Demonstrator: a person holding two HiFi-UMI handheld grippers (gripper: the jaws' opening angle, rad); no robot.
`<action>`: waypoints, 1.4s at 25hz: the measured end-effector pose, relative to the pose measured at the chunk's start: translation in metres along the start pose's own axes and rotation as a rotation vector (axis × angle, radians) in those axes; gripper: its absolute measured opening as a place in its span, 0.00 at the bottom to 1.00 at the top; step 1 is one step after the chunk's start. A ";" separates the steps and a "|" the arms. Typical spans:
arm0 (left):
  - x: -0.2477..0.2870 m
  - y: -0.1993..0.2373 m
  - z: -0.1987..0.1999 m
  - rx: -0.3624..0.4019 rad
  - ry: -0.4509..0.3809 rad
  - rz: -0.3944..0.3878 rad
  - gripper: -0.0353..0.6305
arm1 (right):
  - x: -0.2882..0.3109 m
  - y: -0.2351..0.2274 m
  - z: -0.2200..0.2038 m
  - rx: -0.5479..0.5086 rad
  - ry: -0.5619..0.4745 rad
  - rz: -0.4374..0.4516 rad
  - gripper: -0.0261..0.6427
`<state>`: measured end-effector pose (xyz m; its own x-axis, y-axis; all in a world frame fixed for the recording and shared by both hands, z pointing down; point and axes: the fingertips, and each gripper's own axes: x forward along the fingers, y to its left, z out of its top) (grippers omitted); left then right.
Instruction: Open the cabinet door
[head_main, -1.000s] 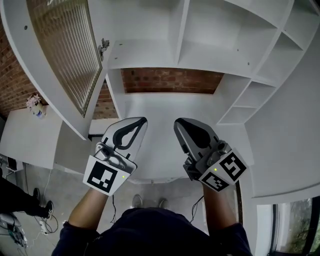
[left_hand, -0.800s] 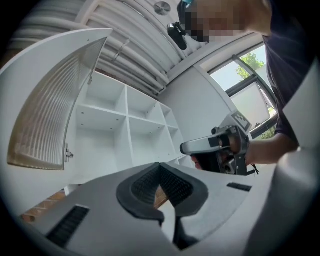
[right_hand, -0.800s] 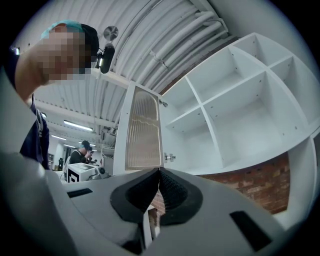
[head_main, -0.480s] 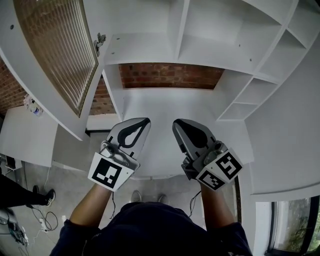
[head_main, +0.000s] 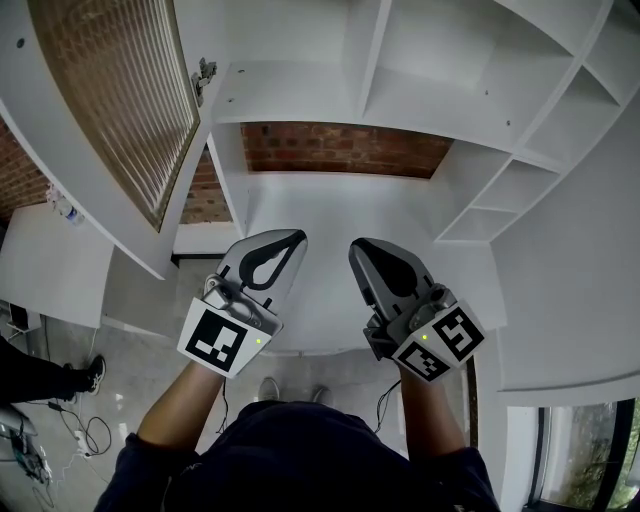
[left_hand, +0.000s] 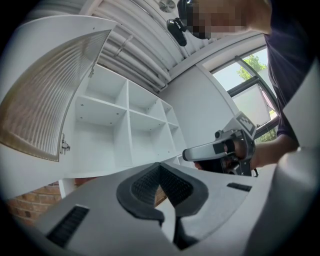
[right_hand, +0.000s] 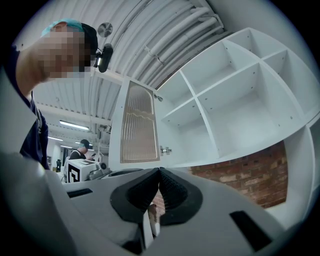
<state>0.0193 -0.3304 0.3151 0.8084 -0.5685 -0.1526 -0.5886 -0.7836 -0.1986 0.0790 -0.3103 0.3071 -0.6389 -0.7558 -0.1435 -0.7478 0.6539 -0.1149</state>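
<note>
The left tool (head_main: 296, 238) and right tool (head_main: 357, 246) are each pressed together, empty, side by side; the cabinet door (head_main: 118, 100) stands open.

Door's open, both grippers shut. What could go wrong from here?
1. The cabinet door, with its ribbed glass, juts out above and to the left of the left gripper. Lifting that hand could knock it.
2. Neither gripper holds the door, so it might swing on its hinge.
3. The right gripper sits close beside the left gripper, so the two could bump.

cabinet door (head_main: 120, 110) standing open left, shelves (head_main: 430, 95) unobstructed
</note>
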 end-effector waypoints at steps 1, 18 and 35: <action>0.000 0.000 0.000 0.001 0.000 0.001 0.06 | 0.000 0.000 0.000 0.000 0.000 0.000 0.08; -0.009 0.002 0.007 0.006 -0.001 0.012 0.06 | 0.002 0.010 0.002 -0.007 0.000 0.011 0.08; -0.023 0.006 0.011 0.009 -0.002 0.025 0.06 | 0.006 0.024 0.001 -0.016 0.013 0.030 0.08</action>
<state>-0.0027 -0.3190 0.3067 0.7935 -0.5873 -0.1597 -0.6086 -0.7669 -0.2036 0.0574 -0.2987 0.3023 -0.6634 -0.7362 -0.1338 -0.7308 0.6759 -0.0955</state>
